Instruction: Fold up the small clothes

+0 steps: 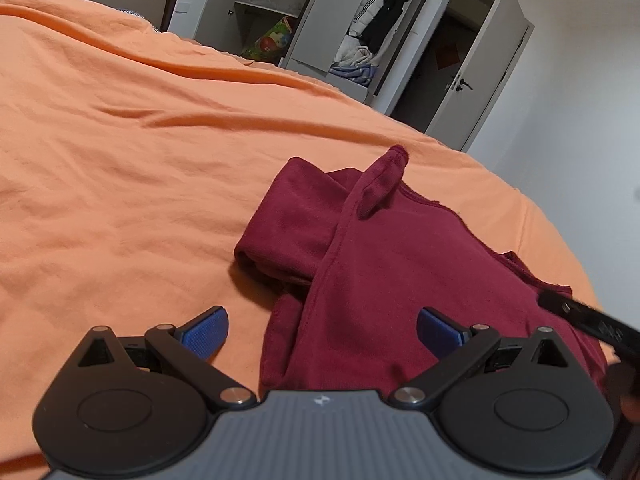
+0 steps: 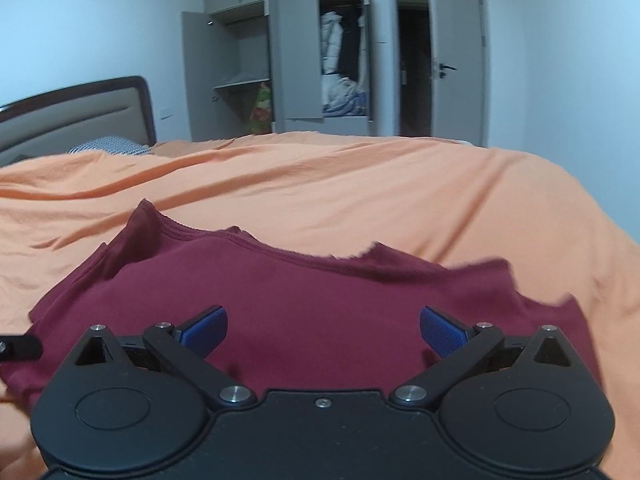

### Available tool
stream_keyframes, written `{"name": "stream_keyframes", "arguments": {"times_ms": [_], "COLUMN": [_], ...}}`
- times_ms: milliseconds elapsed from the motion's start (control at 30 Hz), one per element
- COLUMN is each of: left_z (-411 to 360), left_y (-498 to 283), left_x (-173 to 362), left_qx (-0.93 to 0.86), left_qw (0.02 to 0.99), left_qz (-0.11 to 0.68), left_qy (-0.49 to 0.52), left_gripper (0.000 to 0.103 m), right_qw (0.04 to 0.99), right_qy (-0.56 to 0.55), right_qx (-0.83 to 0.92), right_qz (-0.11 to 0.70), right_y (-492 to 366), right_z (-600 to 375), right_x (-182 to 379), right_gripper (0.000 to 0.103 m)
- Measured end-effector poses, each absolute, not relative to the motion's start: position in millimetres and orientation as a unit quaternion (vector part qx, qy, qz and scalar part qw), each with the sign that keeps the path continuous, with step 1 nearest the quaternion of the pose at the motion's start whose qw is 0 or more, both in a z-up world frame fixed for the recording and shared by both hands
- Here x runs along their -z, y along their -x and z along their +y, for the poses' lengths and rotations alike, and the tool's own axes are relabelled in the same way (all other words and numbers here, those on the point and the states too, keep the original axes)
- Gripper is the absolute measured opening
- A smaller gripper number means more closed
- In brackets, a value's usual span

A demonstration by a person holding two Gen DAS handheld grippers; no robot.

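Observation:
A small maroon shirt [image 1: 384, 264] lies partly folded on an orange bedsheet [image 1: 120, 160]. One sleeve is tucked under on its left and a narrow fold of cloth [image 1: 380, 184] sticks up at the far end. My left gripper [image 1: 322, 330] hovers open over the shirt's near left edge, its blue pads [image 1: 208, 330] wide apart and empty. In the right wrist view the same shirt [image 2: 320, 300] spreads out below my right gripper [image 2: 324, 330], which is open and holds nothing. The right gripper's black arm [image 1: 588, 320] shows at the left wrist view's right edge.
Orange sheet [image 2: 360, 184] covers the whole bed, wrinkled, with wide room left of and beyond the shirt. A padded headboard [image 2: 80, 112] and patterned pillow [image 2: 108, 146] sit at far left. A grey wardrobe [image 2: 304, 60] with open doors and a doorway [image 2: 414, 56] stand behind.

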State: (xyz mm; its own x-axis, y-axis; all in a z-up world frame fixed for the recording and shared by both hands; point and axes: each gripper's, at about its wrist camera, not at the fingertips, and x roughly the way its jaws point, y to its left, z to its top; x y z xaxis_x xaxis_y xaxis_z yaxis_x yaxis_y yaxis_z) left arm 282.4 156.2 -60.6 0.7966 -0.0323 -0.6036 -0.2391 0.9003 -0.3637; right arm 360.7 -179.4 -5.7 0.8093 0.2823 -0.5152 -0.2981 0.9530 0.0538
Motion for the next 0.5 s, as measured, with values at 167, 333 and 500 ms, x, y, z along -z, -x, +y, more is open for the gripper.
{"name": "stream_keyframes", "arguments": {"times_ms": [167,333,500], "left_z": [159.4,158.9,157.6], "left_y": [-291.8,-297.0,-298.8], "left_x": [65.4,66.6,68.8], "left_qx": [-0.067,-0.067,-0.066], "left_qw": [0.921,0.921,0.923], "left_qz": [0.326,0.332,0.336], "left_qy": [0.204,0.191,0.177], "left_gripper": [0.102,0.102,0.102], "right_qw": [0.946,0.939,0.933], "right_qy": [0.030,0.050,-0.007], "right_qx": [-0.164,-0.165,-0.173], "right_qz": [0.277,0.299,0.316], "right_y": [-403.2,-436.1,-444.4], "right_z": [-161.0,-144.9,-157.7], "right_x": [12.3,28.6,55.3], "right_gripper": [0.102,0.102,0.103]}}
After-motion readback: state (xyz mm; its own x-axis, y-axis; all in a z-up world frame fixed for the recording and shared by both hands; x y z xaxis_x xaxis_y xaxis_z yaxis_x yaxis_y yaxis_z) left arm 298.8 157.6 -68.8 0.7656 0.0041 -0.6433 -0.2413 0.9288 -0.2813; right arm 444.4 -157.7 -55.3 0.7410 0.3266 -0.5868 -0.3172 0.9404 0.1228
